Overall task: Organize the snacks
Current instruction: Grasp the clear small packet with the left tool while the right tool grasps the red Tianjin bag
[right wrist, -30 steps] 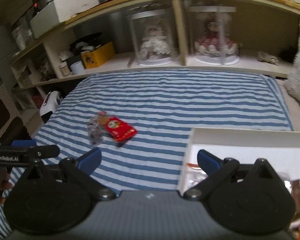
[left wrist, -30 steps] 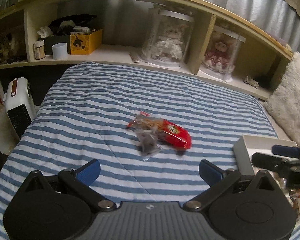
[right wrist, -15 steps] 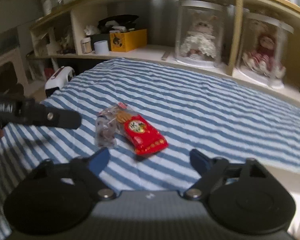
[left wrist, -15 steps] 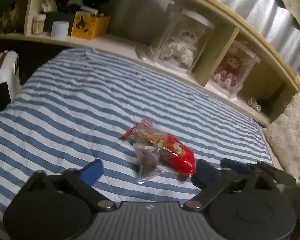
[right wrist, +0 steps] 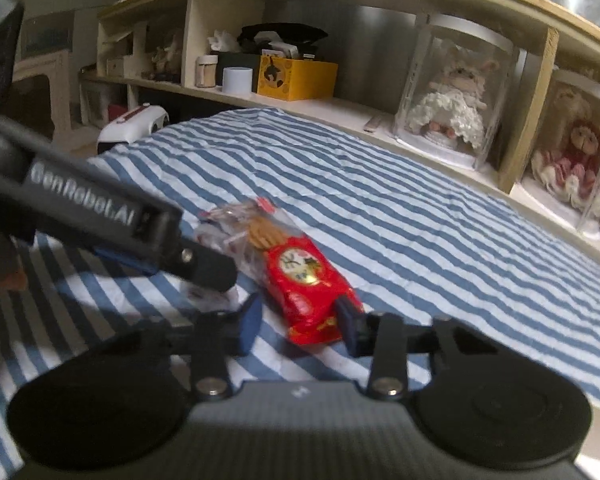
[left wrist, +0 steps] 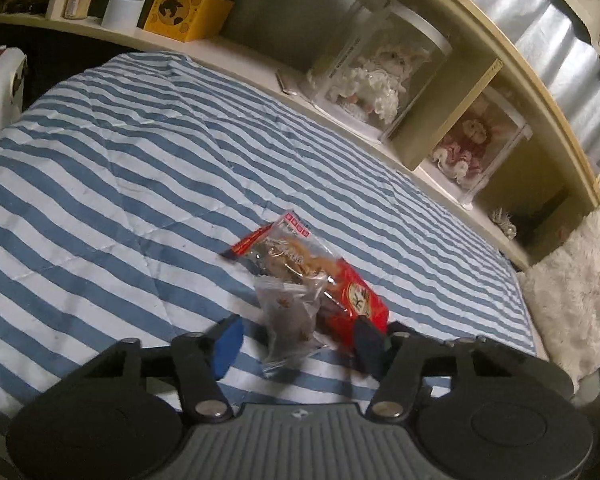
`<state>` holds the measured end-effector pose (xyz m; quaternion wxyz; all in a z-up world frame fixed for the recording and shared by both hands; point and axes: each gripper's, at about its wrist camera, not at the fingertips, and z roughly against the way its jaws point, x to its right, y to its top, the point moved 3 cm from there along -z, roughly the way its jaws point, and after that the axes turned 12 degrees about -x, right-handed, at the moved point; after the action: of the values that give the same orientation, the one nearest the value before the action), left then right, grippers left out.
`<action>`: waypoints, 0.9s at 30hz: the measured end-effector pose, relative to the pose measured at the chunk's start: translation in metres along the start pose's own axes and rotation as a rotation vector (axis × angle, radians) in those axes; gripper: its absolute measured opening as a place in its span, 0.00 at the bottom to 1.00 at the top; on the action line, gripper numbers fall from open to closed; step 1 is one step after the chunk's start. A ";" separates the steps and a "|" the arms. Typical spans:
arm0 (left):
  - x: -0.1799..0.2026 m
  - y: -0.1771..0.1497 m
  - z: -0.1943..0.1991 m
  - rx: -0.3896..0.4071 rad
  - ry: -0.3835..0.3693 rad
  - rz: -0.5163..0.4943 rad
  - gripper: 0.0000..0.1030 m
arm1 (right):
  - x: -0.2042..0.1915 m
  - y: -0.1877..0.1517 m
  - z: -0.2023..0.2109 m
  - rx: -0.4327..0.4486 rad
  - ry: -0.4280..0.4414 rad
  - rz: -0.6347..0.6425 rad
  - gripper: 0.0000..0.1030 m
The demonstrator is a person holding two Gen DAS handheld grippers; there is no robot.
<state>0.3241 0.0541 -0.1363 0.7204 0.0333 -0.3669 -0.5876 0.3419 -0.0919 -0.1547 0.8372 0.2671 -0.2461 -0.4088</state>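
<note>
Two snack packs lie together on the blue-and-white striped bed cover (left wrist: 140,168). A red cookie pack (left wrist: 352,292) with a clear end shows in both views; in the right wrist view it (right wrist: 304,276) lies between my right fingers. A small clear bag of dark snacks (left wrist: 290,320) lies in front of it, between my left fingers. My left gripper (left wrist: 296,340) is open around the clear bag. My right gripper (right wrist: 298,320) is open around the red pack's near end. The left gripper's arm (right wrist: 100,216) crosses the right wrist view and hides most of the clear bag.
A wooden headboard shelf (left wrist: 480,92) holds two dolls in clear cases (left wrist: 380,68), a yellow box (left wrist: 184,16) and a white cup (left wrist: 122,14). A white fluffy pillow (left wrist: 580,280) lies at the right. A white heater (right wrist: 134,122) stands left of the bed.
Both grippers have moved in and down to the snacks. The right gripper swung left away from the white box, which has left view, and its fingers narrowed around the red pack.
</note>
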 end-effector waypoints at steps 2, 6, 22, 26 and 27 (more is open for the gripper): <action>0.000 -0.001 -0.002 0.000 -0.002 0.000 0.56 | -0.003 -0.003 0.002 -0.001 -0.009 0.012 0.28; 0.000 -0.002 -0.003 0.004 -0.001 -0.002 0.50 | -0.006 -0.008 0.012 -0.033 -0.027 0.028 0.27; 0.007 -0.006 0.011 -0.032 -0.009 -0.034 0.29 | -0.004 -0.038 0.063 -0.206 0.218 -0.121 0.30; 0.008 -0.007 0.024 -0.055 0.050 -0.066 0.28 | 0.006 -0.032 0.061 -0.174 0.293 -0.184 0.54; 0.008 -0.008 0.027 -0.061 0.064 -0.068 0.28 | 0.008 -0.031 0.059 -0.169 0.279 -0.187 0.55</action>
<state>0.3027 0.0556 -0.1164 0.7120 0.0423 -0.3243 -0.6213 0.2918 -0.1289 -0.1298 0.8411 0.2716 -0.0667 -0.4629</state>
